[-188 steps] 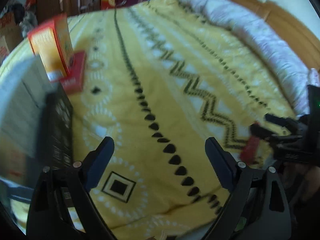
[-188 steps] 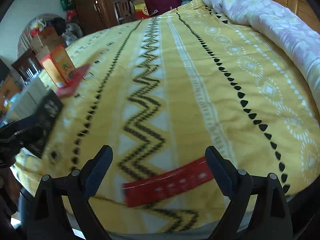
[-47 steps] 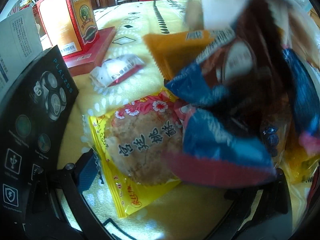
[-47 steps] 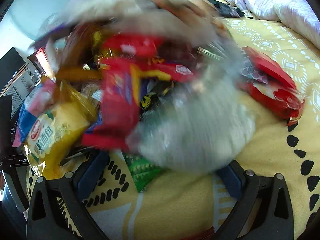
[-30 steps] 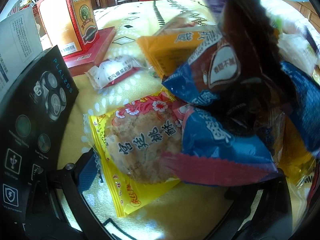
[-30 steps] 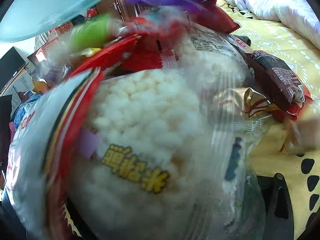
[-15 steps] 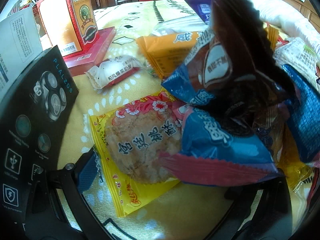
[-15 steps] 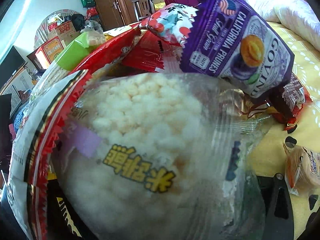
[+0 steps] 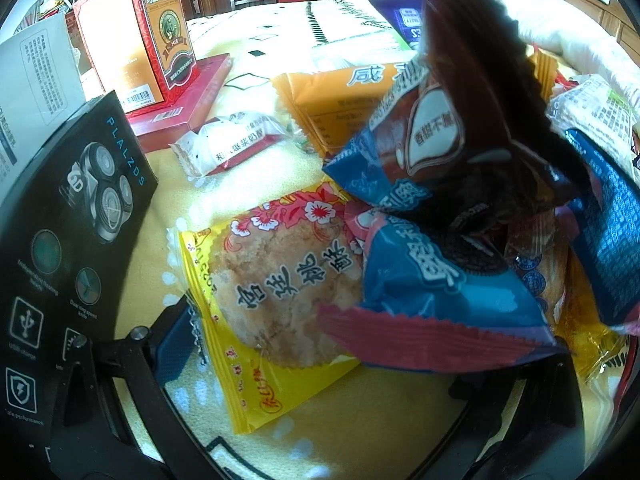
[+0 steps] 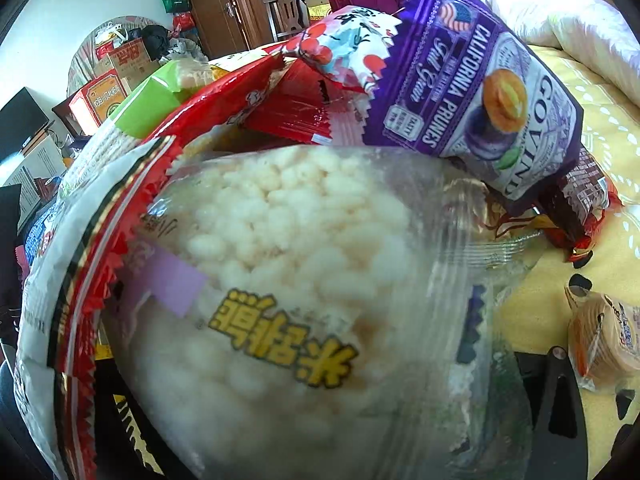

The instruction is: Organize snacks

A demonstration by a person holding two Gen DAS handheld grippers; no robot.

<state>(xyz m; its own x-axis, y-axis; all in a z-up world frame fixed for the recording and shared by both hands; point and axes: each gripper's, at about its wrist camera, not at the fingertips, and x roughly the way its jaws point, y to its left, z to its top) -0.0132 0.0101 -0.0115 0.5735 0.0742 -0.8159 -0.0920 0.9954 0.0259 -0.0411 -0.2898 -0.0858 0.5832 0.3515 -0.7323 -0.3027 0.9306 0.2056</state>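
Observation:
A heap of snack packets lies on the yellow patterned bedspread (image 9: 380, 420). In the left wrist view a yellow-wrapped round cookie (image 9: 280, 300) lies between my left gripper's (image 9: 332, 356) wide-open fingers, with blue cookie packets (image 9: 448, 288), a brown packet (image 9: 472, 112) and an orange packet (image 9: 340, 100) piled to the right. In the right wrist view a clear bag of puffed rice cake (image 10: 288, 288) fills the frame and hides the right gripper's fingertips; a purple prune bag (image 10: 480, 100) and red packets (image 10: 288, 116) lie behind it.
A black shaver box (image 9: 68, 248) stands close on the left, with a white box (image 9: 36, 68) and an orange-red box (image 9: 132, 36) on a flat red box behind it. A small wrapped biscuit (image 10: 604, 340) lies at the right. A white quilt (image 10: 568, 16) lies at the far right.
Earlier the bedspread was nearly bare; snacks have been dumped onto it. Over the last second the heap has settled: a purple prune bag came to rest and a wrapped biscuit landed at the right.

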